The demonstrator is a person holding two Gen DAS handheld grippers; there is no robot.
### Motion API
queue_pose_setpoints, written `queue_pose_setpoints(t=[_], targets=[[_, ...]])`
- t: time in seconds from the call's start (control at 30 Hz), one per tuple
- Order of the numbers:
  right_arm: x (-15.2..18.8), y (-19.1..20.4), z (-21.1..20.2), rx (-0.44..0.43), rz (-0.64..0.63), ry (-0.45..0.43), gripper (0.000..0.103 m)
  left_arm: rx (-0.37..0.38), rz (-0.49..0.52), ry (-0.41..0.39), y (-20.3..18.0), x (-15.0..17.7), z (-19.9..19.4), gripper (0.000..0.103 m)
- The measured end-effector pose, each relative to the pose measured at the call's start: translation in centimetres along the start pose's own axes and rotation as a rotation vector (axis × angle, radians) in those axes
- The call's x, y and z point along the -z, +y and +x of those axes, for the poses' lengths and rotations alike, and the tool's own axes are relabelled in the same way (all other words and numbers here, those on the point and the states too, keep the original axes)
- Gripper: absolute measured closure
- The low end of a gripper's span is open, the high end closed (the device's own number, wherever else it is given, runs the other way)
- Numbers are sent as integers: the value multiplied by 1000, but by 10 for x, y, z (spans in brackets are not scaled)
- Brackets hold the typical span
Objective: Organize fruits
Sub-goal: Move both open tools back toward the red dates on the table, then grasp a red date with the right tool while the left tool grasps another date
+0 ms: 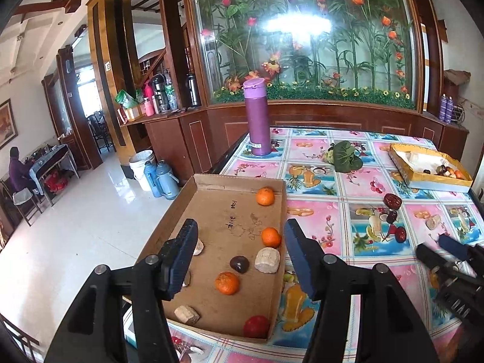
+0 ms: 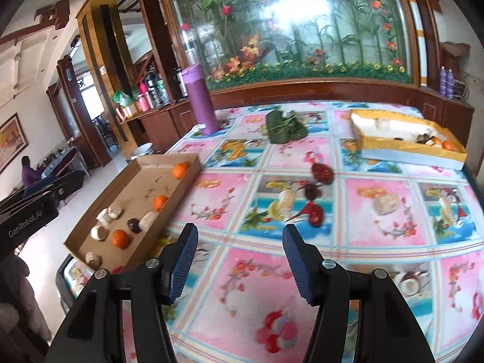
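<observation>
A brown cardboard tray (image 1: pixel 211 187) (image 2: pixel 133 169) sits at the table's left edge. It holds three oranges (image 1: pixel 227 282), a dark chestnut (image 1: pixel 239 263), a red fruit (image 1: pixel 256 326) and pale chunks (image 1: pixel 266 260). Three red dates (image 1: pixel 392 201) (image 2: pixel 322 171) and a pale chunk (image 2: pixel 385 203) lie loose on the tablecloth. My left gripper (image 1: pixel 240 239) is open and empty above the tray. My right gripper (image 2: pixel 240 240) is open and empty above the cloth, short of the dates; it also shows in the left wrist view (image 1: pixel 441 249).
A purple flask (image 1: pixel 257 118) (image 2: pixel 201 99) stands at the table's far left. A green leaf bundle (image 1: pixel 345 155) (image 2: pixel 284 128) lies at the back middle. A yellow box (image 1: pixel 435 178) (image 2: pixel 408 151) with small fruits sits at the back right. A planter wall runs behind.
</observation>
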State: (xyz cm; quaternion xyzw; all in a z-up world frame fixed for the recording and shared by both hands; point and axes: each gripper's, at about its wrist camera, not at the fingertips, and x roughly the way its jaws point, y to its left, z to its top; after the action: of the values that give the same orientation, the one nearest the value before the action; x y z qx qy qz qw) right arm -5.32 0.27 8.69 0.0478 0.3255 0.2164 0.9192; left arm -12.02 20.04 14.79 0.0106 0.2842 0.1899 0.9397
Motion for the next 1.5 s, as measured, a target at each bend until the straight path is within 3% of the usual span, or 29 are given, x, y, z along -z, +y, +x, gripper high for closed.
queue_pose_setpoints(t=[0.13,0.23,0.33,0.53,0.67,0.9,0.93,1.0,1.13,1.37,1.5], targets=[[-15,-41,-18,108,18,-40,38,66,-42,14,15,-5,11,43],[-25,-77,-23,204,40,-31,36,158,-64,133,9,1,39,41],[-33,-103,-16,243,67,12,36,260,-72,214,-10,10,59,41],[-38,-119,27,184,89,116,37,337,0,233,-56,18,69,41],[-58,-125,77,121,115,165,37,392,37,237,-75,22,70,41],[-80,-120,160,72,128,246,37,414,75,265,-89,26,80,41],[-79,-118,169,74,126,264,39,420,76,273,-91,26,83,41],[-75,-118,179,62,130,293,69,431,78,284,-94,25,87,41],[-68,-127,166,98,140,293,74,485,87,307,-111,22,97,41],[-38,-166,93,160,205,241,75,598,131,362,-175,21,126,41],[-29,-164,63,227,143,166,75,643,122,403,-207,21,146,55]])
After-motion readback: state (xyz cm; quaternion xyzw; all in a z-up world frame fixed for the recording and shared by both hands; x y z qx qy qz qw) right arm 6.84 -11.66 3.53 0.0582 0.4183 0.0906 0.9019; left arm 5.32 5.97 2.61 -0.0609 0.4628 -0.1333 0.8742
